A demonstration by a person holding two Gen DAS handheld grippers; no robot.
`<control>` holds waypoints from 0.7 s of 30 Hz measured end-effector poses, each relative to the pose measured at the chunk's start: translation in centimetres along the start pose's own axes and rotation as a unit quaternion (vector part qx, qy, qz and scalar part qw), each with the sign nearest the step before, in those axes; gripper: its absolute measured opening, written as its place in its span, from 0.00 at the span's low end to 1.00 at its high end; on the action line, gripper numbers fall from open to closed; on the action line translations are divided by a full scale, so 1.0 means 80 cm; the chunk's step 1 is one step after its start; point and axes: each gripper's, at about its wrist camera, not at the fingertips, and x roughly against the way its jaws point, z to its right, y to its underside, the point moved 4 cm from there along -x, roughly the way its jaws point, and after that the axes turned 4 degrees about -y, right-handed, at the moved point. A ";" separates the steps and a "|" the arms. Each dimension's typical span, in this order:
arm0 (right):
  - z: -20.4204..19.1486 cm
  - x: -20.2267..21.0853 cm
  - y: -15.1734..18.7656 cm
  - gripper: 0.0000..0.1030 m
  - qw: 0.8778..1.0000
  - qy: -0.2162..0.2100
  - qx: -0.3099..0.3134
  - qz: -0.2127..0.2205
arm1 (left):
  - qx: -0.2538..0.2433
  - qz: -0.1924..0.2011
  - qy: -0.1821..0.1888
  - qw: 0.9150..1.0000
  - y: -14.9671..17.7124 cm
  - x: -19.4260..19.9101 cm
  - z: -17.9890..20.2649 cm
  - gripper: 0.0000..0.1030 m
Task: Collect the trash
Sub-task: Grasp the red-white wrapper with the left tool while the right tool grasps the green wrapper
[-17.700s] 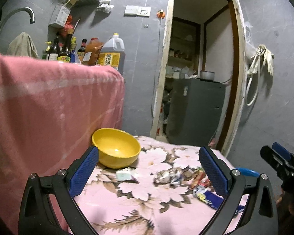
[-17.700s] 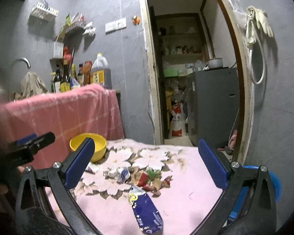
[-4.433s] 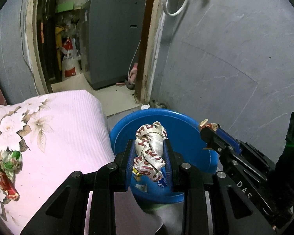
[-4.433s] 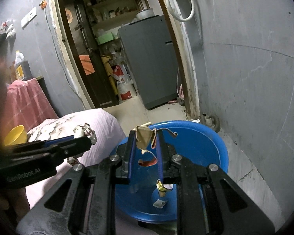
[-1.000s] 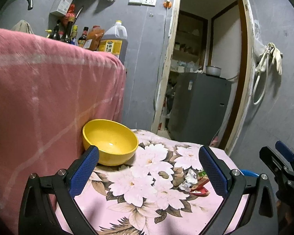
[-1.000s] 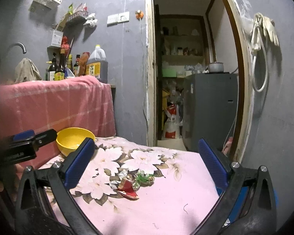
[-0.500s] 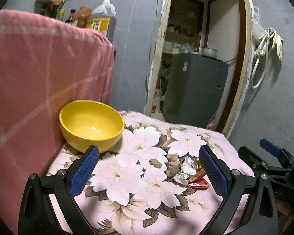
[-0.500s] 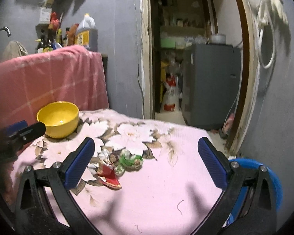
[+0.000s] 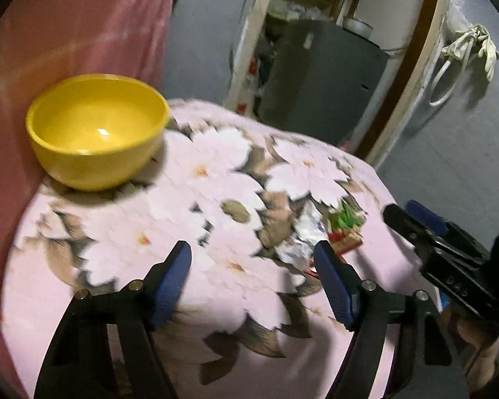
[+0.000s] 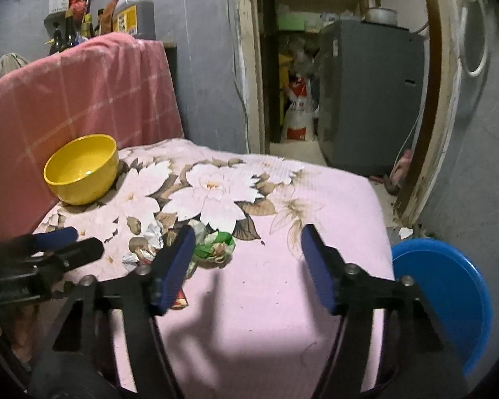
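Observation:
A small heap of crumpled wrappers, silver, green and red, lies on the pink flowered tablecloth (image 9: pixel 216 179). In the left wrist view the wrappers (image 9: pixel 319 232) sit just beyond my right fingertip. My left gripper (image 9: pixel 252 266) is open and empty, low over the cloth. In the right wrist view the green wrapper (image 10: pixel 213 246) lies beside my left fingertip. My right gripper (image 10: pixel 248 259) is open and empty above the cloth (image 10: pixel 266 299). A blue basin (image 10: pixel 449 299) stands on the floor to the table's right.
A yellow bowl (image 9: pixel 96 129) stands at the table's back left, against a pink checked cloth (image 10: pixel 66 99). Behind the table are a grey wall, an open doorway and a grey cabinet (image 10: pixel 369 99). Bottles (image 10: pixel 133 13) stand on a ledge above the pink cloth.
Both grippers have dropped lower and closer to the wrappers on the cloth, and their jaws have narrowed but stay open.

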 end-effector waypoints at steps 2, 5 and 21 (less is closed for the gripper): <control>-0.002 -0.006 0.000 0.59 1.000 -0.009 0.002 -0.010 | 0.007 -0.017 0.015 1.000 0.000 -0.006 0.002 0.61; -0.009 -0.015 0.001 0.55 0.999 -0.024 0.008 -0.023 | 0.010 -0.036 0.021 0.999 -0.001 -0.014 0.007 0.53; -0.019 -0.051 0.004 0.46 0.995 -0.056 0.009 -0.082 | -0.004 -0.063 0.048 0.997 -0.011 -0.036 0.026 0.33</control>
